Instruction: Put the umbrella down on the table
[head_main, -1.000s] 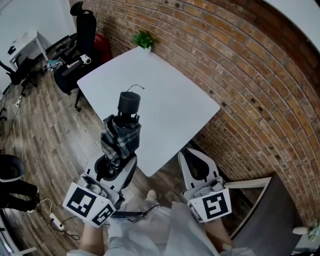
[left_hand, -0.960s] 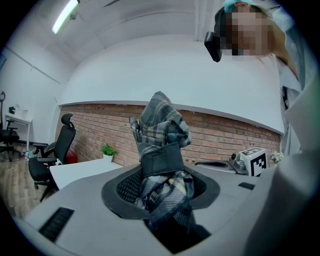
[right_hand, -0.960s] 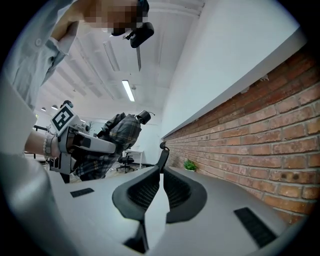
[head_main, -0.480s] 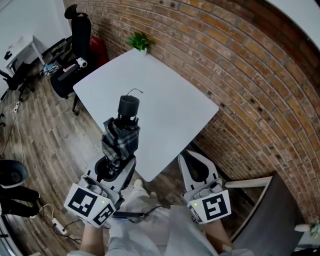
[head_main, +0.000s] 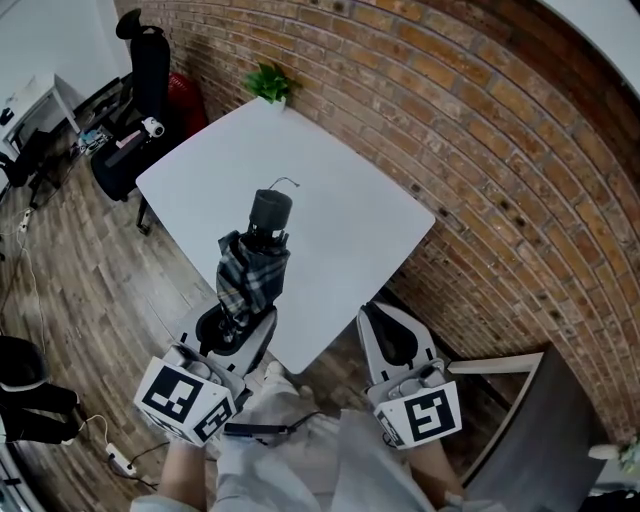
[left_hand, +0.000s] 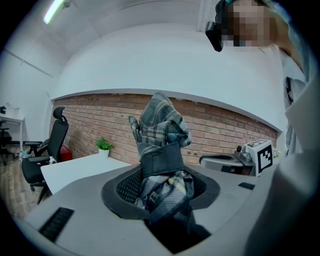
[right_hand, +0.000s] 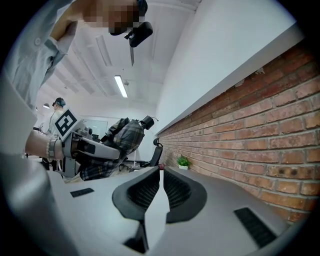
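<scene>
A folded plaid umbrella (head_main: 248, 280) with a black handle (head_main: 270, 210) stands almost upright in my left gripper (head_main: 236, 332), which is shut on its fabric bundle. It hangs above the near edge of the white table (head_main: 350, 190). In the left gripper view the umbrella (left_hand: 160, 145) fills the space between the jaws of the left gripper (left_hand: 162, 192), its strap showing. My right gripper (head_main: 392, 336) hovers off the table's near corner, shut and with nothing in it. The right gripper view shows the right gripper (right_hand: 161, 192) with its jaws together and the umbrella (right_hand: 120, 137) to the left.
A small potted plant (head_main: 268, 82) sits at the table's far corner by the brick wall (head_main: 480, 150). A black office chair (head_main: 140, 65) and a desk stand to the far left on the wooden floor. A dark panel (head_main: 540, 420) is at my lower right.
The left gripper with the umbrella has shifted slightly right and down in the head view, closer over the table's near edge. The right gripper has stayed put.
</scene>
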